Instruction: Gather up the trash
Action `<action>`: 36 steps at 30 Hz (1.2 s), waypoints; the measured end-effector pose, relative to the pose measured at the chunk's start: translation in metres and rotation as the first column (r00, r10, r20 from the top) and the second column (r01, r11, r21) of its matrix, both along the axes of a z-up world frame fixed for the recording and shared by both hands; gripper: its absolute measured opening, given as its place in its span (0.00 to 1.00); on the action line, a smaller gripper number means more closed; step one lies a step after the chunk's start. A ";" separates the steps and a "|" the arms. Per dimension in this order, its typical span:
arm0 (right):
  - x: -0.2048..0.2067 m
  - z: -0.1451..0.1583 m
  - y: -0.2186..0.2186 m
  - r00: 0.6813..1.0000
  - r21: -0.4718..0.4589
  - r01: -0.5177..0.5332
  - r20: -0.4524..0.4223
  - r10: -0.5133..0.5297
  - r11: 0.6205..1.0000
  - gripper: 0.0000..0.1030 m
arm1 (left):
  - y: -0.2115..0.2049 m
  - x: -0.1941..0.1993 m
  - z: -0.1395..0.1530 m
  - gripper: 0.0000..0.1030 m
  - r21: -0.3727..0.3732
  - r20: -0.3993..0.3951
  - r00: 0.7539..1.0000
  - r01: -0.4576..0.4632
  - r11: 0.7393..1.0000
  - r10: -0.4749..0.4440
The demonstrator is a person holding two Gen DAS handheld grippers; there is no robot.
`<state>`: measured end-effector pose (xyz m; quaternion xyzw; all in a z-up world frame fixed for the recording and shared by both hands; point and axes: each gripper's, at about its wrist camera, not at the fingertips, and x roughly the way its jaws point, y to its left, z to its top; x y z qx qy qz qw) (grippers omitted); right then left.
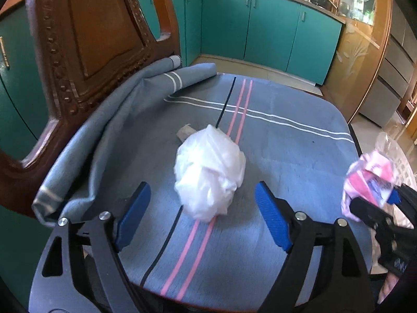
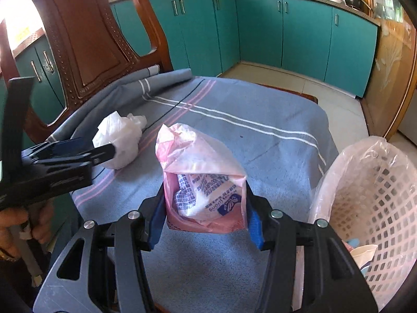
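Note:
A crumpled white plastic bag (image 1: 209,173) lies on the blue striped cloth (image 1: 286,151) covering the table. My left gripper (image 1: 202,198) is open, its blue pads on either side of the bag's near end, not touching it. The bag also shows in the right wrist view (image 2: 120,140), with the left gripper (image 2: 78,151) beside it. My right gripper (image 2: 206,206) is shut on a pink and white plastic wrapper (image 2: 203,177), held above the cloth. In the left wrist view that wrapper (image 1: 370,180) and the right gripper (image 1: 385,200) are at the right edge.
A white lattice basket (image 2: 370,198) lined with clear plastic stands at the right of the table, with some items inside. A carved wooden chair back (image 1: 86,44) rises at the table's left. A small brown scrap (image 1: 185,131) lies behind the white bag. Teal cabinets (image 2: 299,34) stand beyond.

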<state>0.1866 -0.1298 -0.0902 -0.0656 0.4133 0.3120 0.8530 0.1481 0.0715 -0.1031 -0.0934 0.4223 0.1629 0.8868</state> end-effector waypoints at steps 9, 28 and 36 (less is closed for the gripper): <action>0.007 -0.005 -0.003 0.999 -0.022 0.045 -0.005 -0.045 0.999 0.52 | -0.006 0.027 -0.025 0.51 0.016 -0.068 0.997 0.027 1.000 -0.026; 0.009 -0.010 0.008 0.998 -0.058 0.058 0.019 -0.057 0.997 0.52 | -0.027 -0.010 -0.012 0.22 0.059 -0.026 0.991 0.129 0.990 -0.128; 0.007 -0.007 0.007 0.995 -0.080 0.091 0.044 -0.087 0.993 0.52 | -0.033 -0.014 -0.020 0.29 0.048 -0.065 0.984 0.168 0.985 -0.165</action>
